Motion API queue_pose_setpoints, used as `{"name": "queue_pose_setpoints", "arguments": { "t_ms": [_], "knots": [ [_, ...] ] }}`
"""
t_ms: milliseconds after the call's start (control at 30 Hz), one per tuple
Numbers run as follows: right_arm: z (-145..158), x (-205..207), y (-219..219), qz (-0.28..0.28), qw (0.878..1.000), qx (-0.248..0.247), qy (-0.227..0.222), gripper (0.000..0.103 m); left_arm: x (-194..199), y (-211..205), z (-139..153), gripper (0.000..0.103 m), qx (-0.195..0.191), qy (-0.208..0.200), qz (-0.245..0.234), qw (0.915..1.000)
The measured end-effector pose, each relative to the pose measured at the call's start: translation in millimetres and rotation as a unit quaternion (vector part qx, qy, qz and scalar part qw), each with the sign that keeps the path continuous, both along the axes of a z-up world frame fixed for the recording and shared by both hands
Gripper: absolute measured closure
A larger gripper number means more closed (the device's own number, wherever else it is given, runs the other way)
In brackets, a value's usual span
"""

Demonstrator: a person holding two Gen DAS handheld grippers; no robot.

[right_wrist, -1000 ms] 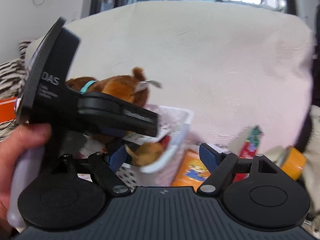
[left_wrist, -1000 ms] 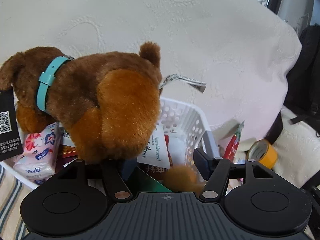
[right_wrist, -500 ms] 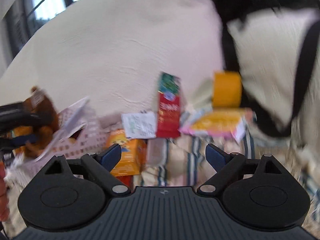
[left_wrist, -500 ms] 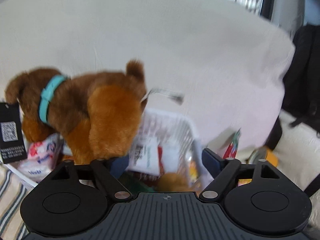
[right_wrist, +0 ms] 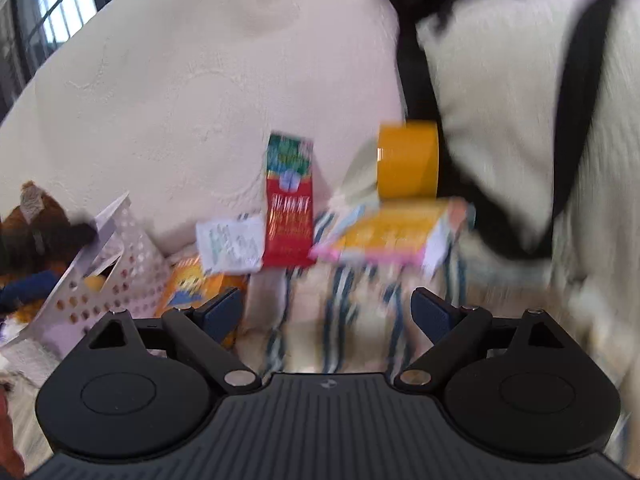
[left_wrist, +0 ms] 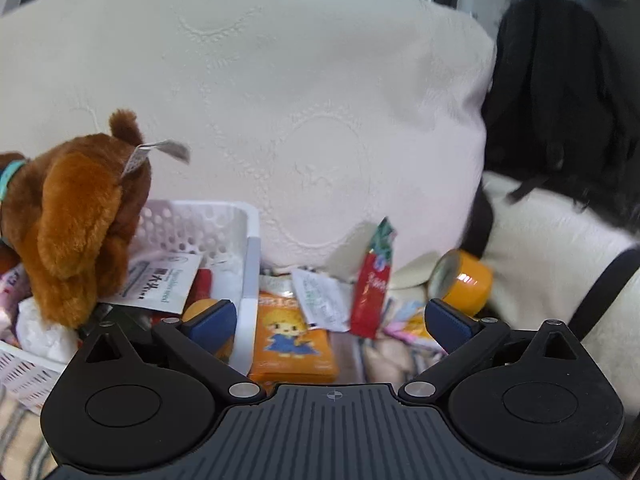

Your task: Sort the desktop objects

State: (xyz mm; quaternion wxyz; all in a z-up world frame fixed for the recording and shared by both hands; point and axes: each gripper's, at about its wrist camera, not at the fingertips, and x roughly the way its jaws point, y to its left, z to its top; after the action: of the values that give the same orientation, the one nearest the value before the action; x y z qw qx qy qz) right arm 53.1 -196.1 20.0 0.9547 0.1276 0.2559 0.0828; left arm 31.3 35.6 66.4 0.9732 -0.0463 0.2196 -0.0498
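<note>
**Both grippers empty near the basket**

A white cushion point(left_wrist: 304, 100) stands behind everything. The brown plush dog point(left_wrist: 76, 224) sits in the white basket point(left_wrist: 250, 264). The left gripper point(left_wrist: 328, 320) is opening, nothing between its jaws. The right gripper point(right_wrist: 326, 312) is spread wide, empty. An orange tape roll point(right_wrist: 408, 160) lies beside the red packet point(right_wrist: 289, 216).

A brown plush dog point(left_wrist: 76, 216) with a teal collar point(left_wrist: 10, 170) sits in a white perforated basket point(left_wrist: 250, 264). At its three o'clock: an orange box point(left_wrist: 294, 344), a red packet point(left_wrist: 372, 284), yellow tape point(left_wrist: 466, 280), a blue-striped cloth point(right_wrist: 352, 312).
</note>
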Motion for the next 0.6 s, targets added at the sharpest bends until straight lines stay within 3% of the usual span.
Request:
{"name": "queue_pose_setpoints", "arguments": {
  "t_ms": [67, 167, 333, 433, 500, 533, 567, 600],
  "knots": [
    [16.5, 24.7, -3.2, -0.030, 0.998, -0.057, -0.013, 0.005, -2.6, 1.4, 0.9, 0.000, -0.005, 0.001, 0.004, 1.0000],
    [30.3, 75.5, -9.6, -0.066, 0.991, -0.113, 0.010, 0.005, -4.6, 6.2, 3.7, 0.000, -0.019, -0.001, 0.007, 0.9998],
    [25.7, 145.0, -16.5, -0.106, 0.983, -0.142, 0.055, 0.005, -18.2, -9.0, 11.9, 0.000, -0.001, -0.047, -0.022, 0.9987],
    [16.2, 167.1, -1.9, -0.068, 0.983, -0.158, 0.061, 0.005, -16.7, -15.6, 8.6, 0.000, -0.001, -0.039, -0.040, 0.9984],
    [4.6, 181.4, 3.8, -0.081, 0.976, -0.186, 0.080, 0.006, -11.6, -17.1, 2.5, 0.000, -0.007, -0.023, -0.044, 0.9988],
    [-1.5, 186.7, 2.4, -0.089, 0.973, -0.188, 0.097, 0.013, -9.2, -17.2, -0.5, 0.000, -0.009, -0.015, -0.041, 0.9990],
    [-6.6, 188.1, -2.3, -0.083, 0.975, -0.171, 0.111, 0.034, -7.5, -17.4, -2.8, 0.000, -0.009, -0.009, -0.039, 0.9991],
    [-9.5, 185.1, -10.6, -0.088, 0.979, -0.138, 0.119, 0.035, -5.8, -17.2, -4.4, 0.000, -0.010, -0.004, -0.040, 0.9992]
  ]
}}
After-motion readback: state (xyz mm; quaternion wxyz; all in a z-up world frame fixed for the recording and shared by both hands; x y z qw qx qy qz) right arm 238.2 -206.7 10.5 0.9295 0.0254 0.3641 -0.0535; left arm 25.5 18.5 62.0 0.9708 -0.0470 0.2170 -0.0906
